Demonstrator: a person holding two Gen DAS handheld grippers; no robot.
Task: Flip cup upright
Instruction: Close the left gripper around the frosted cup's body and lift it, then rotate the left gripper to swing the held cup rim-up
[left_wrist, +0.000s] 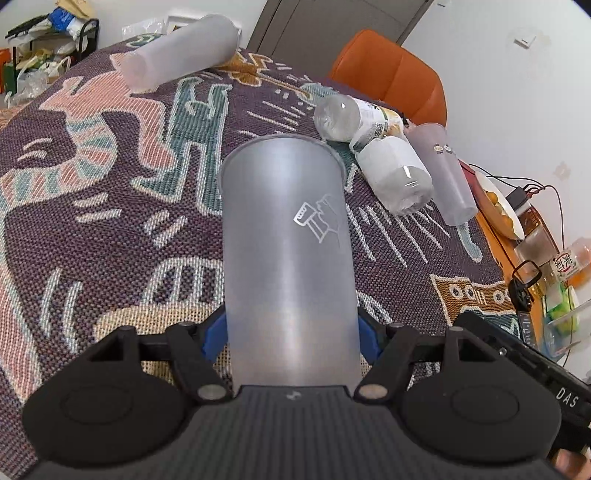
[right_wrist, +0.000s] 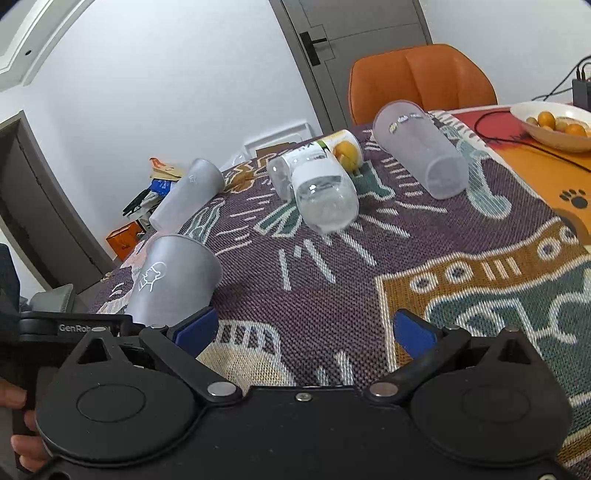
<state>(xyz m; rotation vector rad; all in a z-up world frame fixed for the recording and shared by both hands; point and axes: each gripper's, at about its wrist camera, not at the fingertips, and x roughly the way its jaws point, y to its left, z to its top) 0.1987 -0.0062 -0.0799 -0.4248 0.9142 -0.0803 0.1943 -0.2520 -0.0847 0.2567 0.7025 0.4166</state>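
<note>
My left gripper (left_wrist: 290, 336) is shut on a frosted grey cup (left_wrist: 286, 243) with a white line drawing. The cup points away from the camera, mouth end far, tilted over the patterned cloth. The same cup shows in the right wrist view (right_wrist: 173, 277), held at the left with its wide end up and away. My right gripper (right_wrist: 303, 330) is open and empty, low over the cloth. Two more frosted cups lie on their sides: one at the far left (left_wrist: 177, 51) (right_wrist: 188, 192) and one at the right (left_wrist: 445, 173) (right_wrist: 421, 147).
Two clear plastic bottles (left_wrist: 369, 147) (right_wrist: 317, 181) lie on their sides in the middle of the table. A patterned woven cloth (right_wrist: 332, 280) covers the table. An orange chair (right_wrist: 421, 81) stands behind. A bowl of fruit (right_wrist: 554, 125), cables and glasses (left_wrist: 524, 280) sit at the right edge.
</note>
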